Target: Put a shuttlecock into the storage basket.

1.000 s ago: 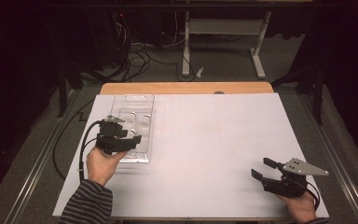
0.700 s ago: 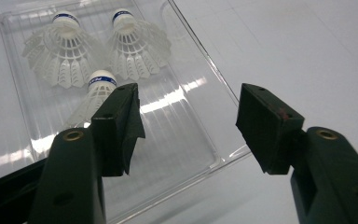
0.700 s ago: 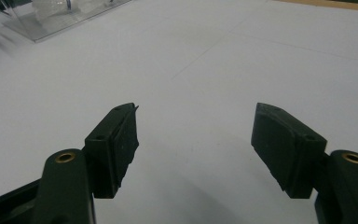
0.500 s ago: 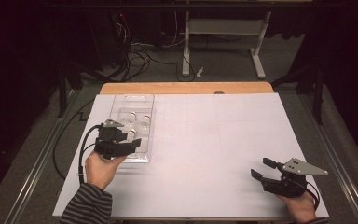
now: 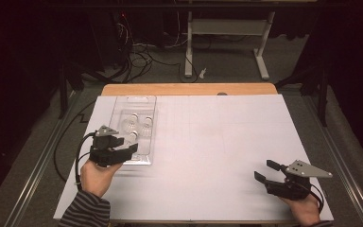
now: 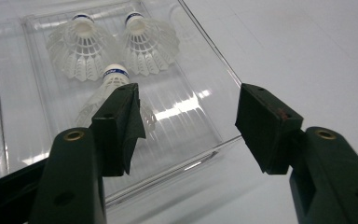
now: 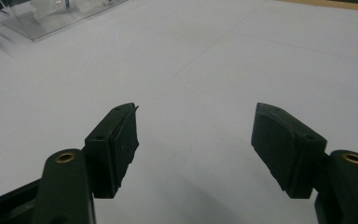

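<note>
Three white shuttlecocks (image 6: 116, 56), seemingly feathered, in clear tray (image 6: 205, 79); left hand-held gripper (image 6: 189, 126) apart.

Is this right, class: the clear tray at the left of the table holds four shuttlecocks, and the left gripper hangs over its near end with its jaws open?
Not quite. The clear tray holds three shuttlecocks, not four: the left gripper view shows two side by side and one lying nearer. The rest stands: the left gripper hangs over the tray's near end with its jaws open.
</note>
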### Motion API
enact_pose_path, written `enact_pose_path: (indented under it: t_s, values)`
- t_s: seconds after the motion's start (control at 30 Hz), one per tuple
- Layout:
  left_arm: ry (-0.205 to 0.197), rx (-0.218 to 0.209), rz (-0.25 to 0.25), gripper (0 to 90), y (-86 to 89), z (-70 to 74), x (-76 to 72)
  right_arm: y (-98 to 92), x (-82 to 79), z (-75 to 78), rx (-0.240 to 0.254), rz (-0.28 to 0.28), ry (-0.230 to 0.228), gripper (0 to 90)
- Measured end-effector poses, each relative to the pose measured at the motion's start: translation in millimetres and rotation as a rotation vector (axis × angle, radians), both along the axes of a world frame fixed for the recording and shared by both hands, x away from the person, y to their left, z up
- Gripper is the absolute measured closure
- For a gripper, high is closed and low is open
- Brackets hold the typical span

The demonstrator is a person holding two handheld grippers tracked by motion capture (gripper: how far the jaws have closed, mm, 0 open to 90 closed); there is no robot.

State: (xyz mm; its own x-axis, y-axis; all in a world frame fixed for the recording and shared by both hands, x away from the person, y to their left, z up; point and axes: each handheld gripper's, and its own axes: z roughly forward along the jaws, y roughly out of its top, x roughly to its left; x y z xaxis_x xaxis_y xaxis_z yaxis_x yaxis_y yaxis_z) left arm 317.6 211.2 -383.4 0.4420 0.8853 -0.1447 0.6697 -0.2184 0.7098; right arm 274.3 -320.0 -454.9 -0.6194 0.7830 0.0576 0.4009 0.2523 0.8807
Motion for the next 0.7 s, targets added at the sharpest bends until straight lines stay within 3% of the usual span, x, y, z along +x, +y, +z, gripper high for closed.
enact_pose_path:
  t_s: [0.7]
  values:
    - [-0.041, -0.031, 0.012, 40.2, 9.3, -3.9, -15.8, 0.5, 0.6, -0.6, -0.004, 0.005, 0.003, 32.0]
